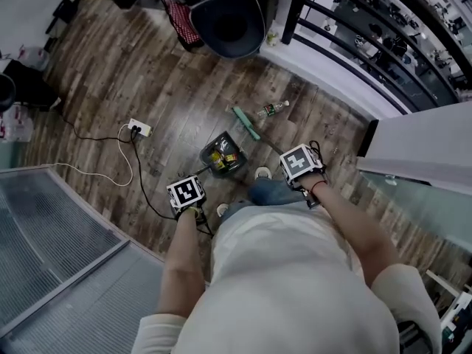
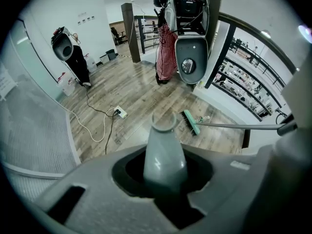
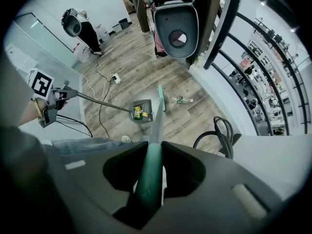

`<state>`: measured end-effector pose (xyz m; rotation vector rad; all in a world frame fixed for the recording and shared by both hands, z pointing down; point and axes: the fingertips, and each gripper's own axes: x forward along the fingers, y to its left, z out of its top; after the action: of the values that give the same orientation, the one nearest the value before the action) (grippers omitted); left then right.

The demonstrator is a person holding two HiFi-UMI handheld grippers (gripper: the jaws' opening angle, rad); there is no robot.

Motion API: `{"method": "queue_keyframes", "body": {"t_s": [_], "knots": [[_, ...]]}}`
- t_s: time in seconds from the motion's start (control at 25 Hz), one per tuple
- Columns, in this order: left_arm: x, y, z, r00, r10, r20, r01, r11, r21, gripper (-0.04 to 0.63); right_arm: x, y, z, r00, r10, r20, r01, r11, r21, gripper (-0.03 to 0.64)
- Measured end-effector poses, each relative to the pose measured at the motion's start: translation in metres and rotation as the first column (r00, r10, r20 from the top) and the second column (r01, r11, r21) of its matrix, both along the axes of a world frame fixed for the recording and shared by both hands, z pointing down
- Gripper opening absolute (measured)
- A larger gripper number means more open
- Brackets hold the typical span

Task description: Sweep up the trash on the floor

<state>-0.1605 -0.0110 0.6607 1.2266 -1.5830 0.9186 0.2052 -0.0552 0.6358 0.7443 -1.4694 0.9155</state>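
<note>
Two hand-held grippers work a broom-and-dustpan set over a wooden plank floor (image 1: 147,87). The left gripper (image 2: 165,178) has its jaws closed round the top of the grey dustpan handle (image 2: 164,150). The right gripper (image 3: 148,182) has its jaws clamped on the green broom handle (image 3: 155,130). In the head view the dustpan (image 1: 223,141) stands at centre frame with yellow and red wrappers (image 1: 220,158) lying inside it. The green broom head (image 1: 246,122) rests on the floor just up and right of it. A clear plastic bottle (image 1: 273,109) lies on the boards beside the broom head, on the side away from the dustpan, and appears to be the one piece not yet collected. The bottle is probably empty, hence light, round and slippery on the smooth planks, so it is likely to roll or skid ahead of a hard stroke. Short, gentle pulls with the soft bristles behind its middle should serve best. Both handles are thin, stiff and light and are gripped near their upper ends. The dustpan lip probably needs to sit flat on the floor. A white power strip (image 1: 139,129) and its cable lie well to the left.
</note>
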Motion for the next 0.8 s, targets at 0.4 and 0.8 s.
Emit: {"method": "queue_keyframes", "body": {"t_s": [0.4, 0.8], "knots": [[0.007, -0.020, -0.001, 1.000, 0.008, 0.024, -0.008, 1.000, -0.004, 0.094, 0.054, -0.064, -0.009, 0.995, 0.079, -0.053, -0.075, 0.994, 0.075, 0.098], [0.020, -0.042, 0.003, 1.000, -0.023, -0.014, 0.023, 1.000, -0.001, 0.094, 0.083, -0.151, -0.007, 0.990, 0.037, -0.133, -0.025, 0.996, 0.090, 0.098]]}}
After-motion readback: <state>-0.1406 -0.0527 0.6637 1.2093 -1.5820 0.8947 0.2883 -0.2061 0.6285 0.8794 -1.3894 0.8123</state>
